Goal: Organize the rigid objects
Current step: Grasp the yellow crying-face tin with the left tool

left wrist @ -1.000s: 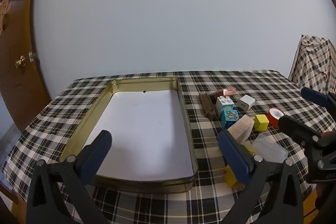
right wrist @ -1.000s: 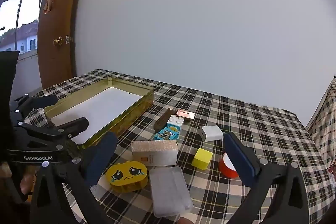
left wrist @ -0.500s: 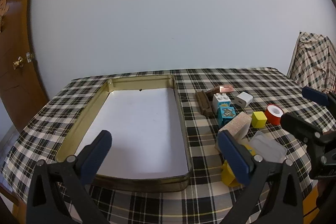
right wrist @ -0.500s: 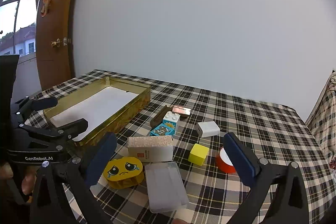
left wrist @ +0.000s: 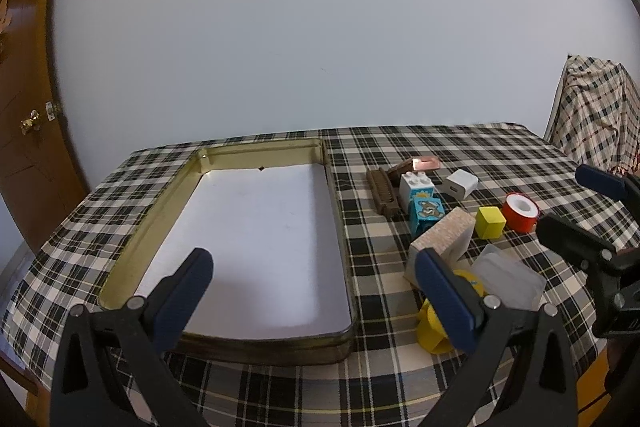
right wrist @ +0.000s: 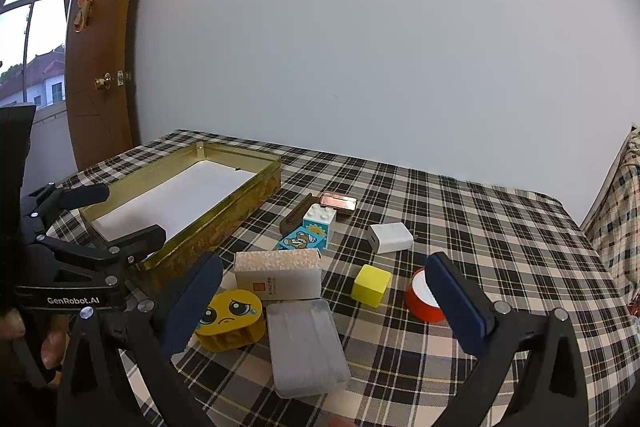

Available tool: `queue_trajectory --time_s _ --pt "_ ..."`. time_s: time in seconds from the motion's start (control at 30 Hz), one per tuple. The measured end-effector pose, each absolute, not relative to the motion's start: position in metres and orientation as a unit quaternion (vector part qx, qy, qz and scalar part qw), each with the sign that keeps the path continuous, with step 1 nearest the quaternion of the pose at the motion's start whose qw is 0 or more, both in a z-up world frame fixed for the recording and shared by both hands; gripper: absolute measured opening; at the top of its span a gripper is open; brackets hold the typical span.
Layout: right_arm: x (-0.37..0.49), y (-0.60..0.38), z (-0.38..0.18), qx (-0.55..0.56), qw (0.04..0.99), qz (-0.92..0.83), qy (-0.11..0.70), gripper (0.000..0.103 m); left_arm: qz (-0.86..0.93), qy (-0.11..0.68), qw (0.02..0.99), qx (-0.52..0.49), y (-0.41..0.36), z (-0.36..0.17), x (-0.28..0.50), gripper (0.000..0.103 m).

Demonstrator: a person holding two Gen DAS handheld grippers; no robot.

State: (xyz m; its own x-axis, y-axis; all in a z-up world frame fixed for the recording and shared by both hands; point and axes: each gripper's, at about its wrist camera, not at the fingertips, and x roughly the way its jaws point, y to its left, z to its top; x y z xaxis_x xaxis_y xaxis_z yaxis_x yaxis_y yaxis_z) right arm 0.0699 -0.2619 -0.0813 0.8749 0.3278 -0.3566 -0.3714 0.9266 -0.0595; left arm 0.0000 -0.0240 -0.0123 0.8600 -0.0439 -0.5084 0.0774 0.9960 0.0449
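Checked table | gold tin tray is set along its left edge, white-lined | small rigid objects are clustered mid-table beside tray | left gripper and right gripper are held spread wide, nothing grasped

A tin tray lies on the left of the table. To its right sits a cluster: a comb nearest the tray, a toy brick beside it, a flat case behind, a charger further right. Nearer the camera lie a carton, a cube and a tape roll, with a face block and a clear box in front.
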Motion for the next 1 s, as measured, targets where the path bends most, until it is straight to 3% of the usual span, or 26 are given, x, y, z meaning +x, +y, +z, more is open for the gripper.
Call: queue_trajectory --time_s 0.57,0.93,1.0 --pt "0.077 -0.274 -0.106 -0.072 0.961 0.176 0.203 0.102 -0.081 0.273 0.956 0.067 -0.06 -0.031 -0.01 0.102" --pt "0.084 -0.305 -0.119 -0.036 0.961 0.161 0.22 0.102 -0.114 0.285 0.945 0.11 -0.093 -0.041 -0.007 0.094" --pt "0.085 -0.307 -0.12 -0.03 0.961 0.163 0.223 0.102 -0.118 0.285 0.944 0.113 -0.094 -0.041 -0.008 0.081"
